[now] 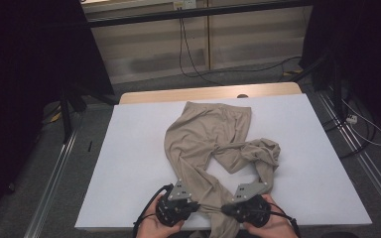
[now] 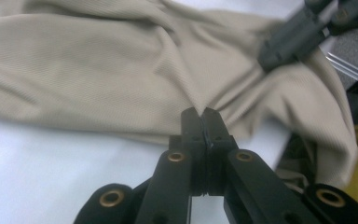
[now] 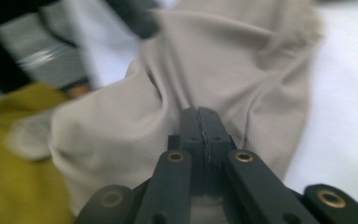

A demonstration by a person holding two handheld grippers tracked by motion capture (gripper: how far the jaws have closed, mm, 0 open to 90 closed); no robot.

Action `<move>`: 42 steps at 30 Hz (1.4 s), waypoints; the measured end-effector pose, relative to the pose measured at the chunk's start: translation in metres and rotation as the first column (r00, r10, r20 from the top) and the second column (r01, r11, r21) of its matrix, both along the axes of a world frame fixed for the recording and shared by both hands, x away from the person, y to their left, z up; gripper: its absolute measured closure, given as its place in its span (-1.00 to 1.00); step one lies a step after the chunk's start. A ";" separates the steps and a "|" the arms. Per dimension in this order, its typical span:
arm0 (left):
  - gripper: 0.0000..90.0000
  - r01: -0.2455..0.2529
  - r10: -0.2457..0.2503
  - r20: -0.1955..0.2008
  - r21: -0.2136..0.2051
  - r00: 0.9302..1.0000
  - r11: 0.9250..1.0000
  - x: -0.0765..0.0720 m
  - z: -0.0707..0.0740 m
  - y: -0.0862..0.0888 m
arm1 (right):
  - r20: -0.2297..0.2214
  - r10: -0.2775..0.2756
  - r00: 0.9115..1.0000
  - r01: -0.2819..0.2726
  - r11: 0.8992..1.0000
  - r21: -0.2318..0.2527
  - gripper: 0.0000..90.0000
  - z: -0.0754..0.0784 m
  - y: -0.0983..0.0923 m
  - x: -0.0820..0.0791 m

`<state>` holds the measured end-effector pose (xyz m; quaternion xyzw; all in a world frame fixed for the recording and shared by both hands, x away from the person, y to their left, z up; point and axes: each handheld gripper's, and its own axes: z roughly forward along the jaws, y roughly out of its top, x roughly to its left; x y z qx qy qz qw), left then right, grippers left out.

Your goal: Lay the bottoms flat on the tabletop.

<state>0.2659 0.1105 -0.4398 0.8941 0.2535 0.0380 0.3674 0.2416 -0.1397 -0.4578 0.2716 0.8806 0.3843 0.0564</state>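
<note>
A pair of beige trousers (image 1: pixel 206 139) lies crumpled on the white table (image 1: pixel 129 163), waistband at the far side. One leg is bunched to the right (image 1: pixel 263 153); the other runs to the near edge between my grippers. My left gripper (image 1: pixel 198 205) is shut on this leg's left side, where the cloth (image 2: pixel 121 70) puckers at its closed tips (image 2: pixel 203 112). My right gripper (image 1: pixel 224 208) is shut on the same leg's right side, the fabric (image 3: pixel 223 60) creasing toward its closed tips (image 3: pixel 199 111). The right gripper (image 2: pixel 298 35) also appears blurred at the top right of the left gripper view.
Both hands sit at the table's near edge. A wooden strip (image 1: pixel 154 95) borders the far edge. Metal rails (image 1: pixel 54 173) run along the floor on both sides, with cables (image 1: pixel 357 124) at the right. Yellow cloth (image 3: pixel 9 149) shows beyond the table edge.
</note>
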 end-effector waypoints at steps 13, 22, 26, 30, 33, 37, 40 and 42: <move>1.00 0.010 -0.011 -0.039 -0.018 0.999 1.000 -0.033 0.007 0.042 | 0.016 0.018 1.000 -0.019 0.999 0.048 0.47 0.011 0.018 -0.010; 0.61 -0.066 0.065 -0.012 -0.077 0.998 0.995 -0.018 0.009 0.052 | 0.058 -0.072 0.996 0.070 0.997 0.038 0.46 0.012 0.033 0.047; 0.49 -0.095 0.095 -0.009 -0.064 0.995 0.993 -0.011 0.002 0.053 | 0.075 -0.045 0.996 0.045 0.999 -0.003 0.47 0.002 0.049 0.049; 0.35 -0.120 0.120 -0.005 -0.033 0.993 0.992 -0.004 -0.003 0.054 | 0.098 -0.054 0.994 0.058 0.998 -0.039 0.96 -0.001 0.045 0.042; 0.28 -0.133 0.133 0.012 -0.032 0.991 0.991 -0.002 -0.003 0.053 | 0.072 -0.069 0.995 0.071 0.997 -0.025 0.99 0.000 0.033 0.039; 0.28 -0.125 0.126 0.031 -0.012 0.992 0.992 -0.001 -0.004 0.049 | 0.040 -0.099 0.994 0.099 0.995 -0.016 0.99 0.002 0.013 0.032; 0.39 -0.112 0.113 0.043 -0.014 0.993 0.994 0.000 0.000 0.046 | 0.022 -0.113 0.993 0.114 0.994 -0.005 0.99 0.005 0.002 0.026; 0.47 -0.109 0.110 0.057 -0.017 0.992 0.994 0.001 0.003 0.042 | 0.027 -0.122 0.992 0.122 0.992 -0.021 0.98 0.005 -0.005 0.020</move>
